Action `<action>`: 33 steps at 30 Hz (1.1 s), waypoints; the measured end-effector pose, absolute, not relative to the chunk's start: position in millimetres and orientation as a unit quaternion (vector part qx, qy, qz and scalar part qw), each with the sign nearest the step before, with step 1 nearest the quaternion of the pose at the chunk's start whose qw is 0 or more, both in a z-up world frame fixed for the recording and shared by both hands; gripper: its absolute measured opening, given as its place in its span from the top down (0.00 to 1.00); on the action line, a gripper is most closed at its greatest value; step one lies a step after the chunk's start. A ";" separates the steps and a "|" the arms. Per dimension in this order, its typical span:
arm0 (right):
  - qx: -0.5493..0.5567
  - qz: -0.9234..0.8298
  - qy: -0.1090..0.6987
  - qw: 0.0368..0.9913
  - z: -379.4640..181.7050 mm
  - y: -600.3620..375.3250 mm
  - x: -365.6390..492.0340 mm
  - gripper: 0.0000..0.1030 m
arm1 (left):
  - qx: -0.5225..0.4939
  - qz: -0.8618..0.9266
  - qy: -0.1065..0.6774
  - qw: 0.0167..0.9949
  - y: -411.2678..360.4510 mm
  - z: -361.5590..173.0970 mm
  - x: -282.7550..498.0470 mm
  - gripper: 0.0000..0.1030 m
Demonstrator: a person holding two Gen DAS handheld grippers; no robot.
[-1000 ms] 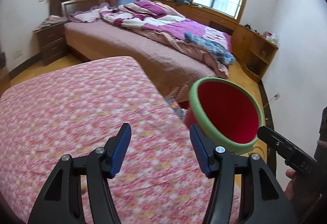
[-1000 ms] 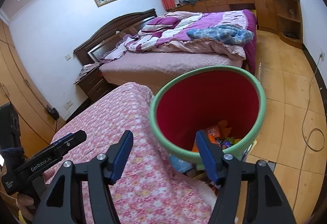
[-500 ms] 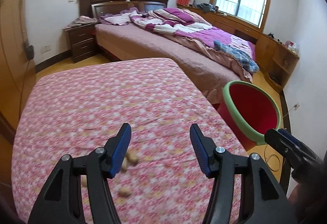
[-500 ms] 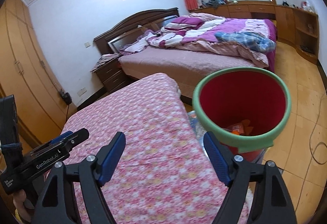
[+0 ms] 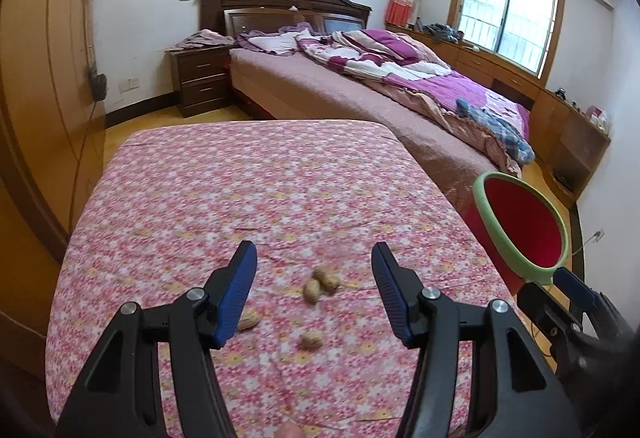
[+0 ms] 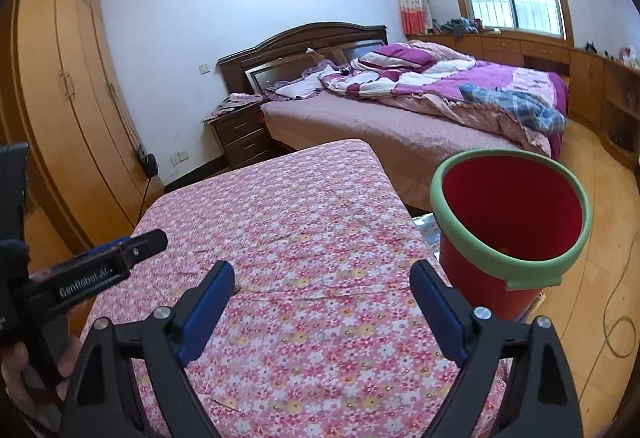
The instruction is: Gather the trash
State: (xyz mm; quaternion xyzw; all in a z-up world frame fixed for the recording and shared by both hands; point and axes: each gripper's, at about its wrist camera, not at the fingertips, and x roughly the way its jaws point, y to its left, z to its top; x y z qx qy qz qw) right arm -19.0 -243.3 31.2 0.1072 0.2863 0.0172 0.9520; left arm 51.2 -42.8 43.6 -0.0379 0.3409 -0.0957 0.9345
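Floral-covered desk [image 5: 248, 182] is carrying scattered peanuts [image 5: 320, 284]. Left claw [image 5: 314, 290] is hovering spread above them, empty; right claw [image 6: 322, 308] is opening, empty. Next: likely pinching one for the red bin [image 6: 508, 258].

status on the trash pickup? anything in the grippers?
Done: some trash already lies in the red bin. In hand: nothing; left gripper is open, right gripper is opening, both empty. Left: at least four peanuts on the floral cloth.

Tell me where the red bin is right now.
The red bin stands on the floor just off the floral table's right edge, in front of the bed; both views show it at right.
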 end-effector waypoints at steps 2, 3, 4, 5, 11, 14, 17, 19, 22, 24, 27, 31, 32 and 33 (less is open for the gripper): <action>0.102 0.017 0.283 0.953 31.1 -239.3 -21.8 0.12 | -0.039 -0.092 0.339 0.936 -38.7 43.2 48.0 0.42; 0.101 0.017 0.282 0.954 30.8 -237.6 -23.1 0.12 | -0.039 -0.089 0.337 0.936 -37.0 42.9 46.0 0.42; 0.099 0.016 0.281 0.954 30.4 -236.1 -24.5 0.12 | -0.039 -0.087 0.336 0.937 -35.9 42.7 44.5 0.42; 0.098 0.016 0.280 0.955 29.9 -235.4 -25.4 0.12 | -0.039 -0.085 0.334 0.938 -34.5 42.3 42.4 0.42; 0.085 0.012 0.273 0.958 26.4 -227.4 -34.0 0.11 | -0.037 -0.072 0.325 0.942 -29.8 38.3 32.4 0.42; 0.079 0.008 0.269 0.960 25.3 -224.6 -36.8 0.11 | -0.038 -0.071 0.325 0.942 -29.1 35.7 29.3 0.42; 0.077 0.006 0.262 0.962 24.8 -224.0 -38.8 0.12 | -0.036 -0.069 0.325 0.943 -29.8 32.6 27.9 0.42; 0.073 0.003 0.259 0.963 23.9 -223.4 -39.8 0.11 | -0.035 -0.067 0.324 0.943 -30.7 30.5 27.3 0.42; 0.068 0.000 0.259 0.963 21.2 -221.6 -40.0 0.12 | -0.036 -0.069 0.324 0.943 -31.5 27.4 26.9 0.42; 0.063 -0.001 0.260 0.963 18.1 -220.2 -40.6 0.11 | -0.035 -0.068 0.322 0.944 -32.9 25.7 26.5 0.42; 0.061 -0.002 0.261 0.963 15.1 -219.3 -42.0 0.12 | -0.033 -0.068 0.321 0.944 -35.1 23.0 26.3 0.42; 0.062 -0.004 0.262 0.963 11.4 -220.6 -42.1 0.12 | -0.034 -0.071 0.323 0.943 -37.8 18.5 27.4 0.42; 0.063 -0.005 0.263 0.963 10.6 -221.7 -42.1 0.12 | -0.034 -0.071 0.324 0.943 -38.9 17.2 27.9 0.42; 0.065 -0.007 0.263 0.963 9.9 -223.0 -42.0 0.11 | -0.033 -0.072 0.325 0.942 -39.5 16.0 28.3 0.42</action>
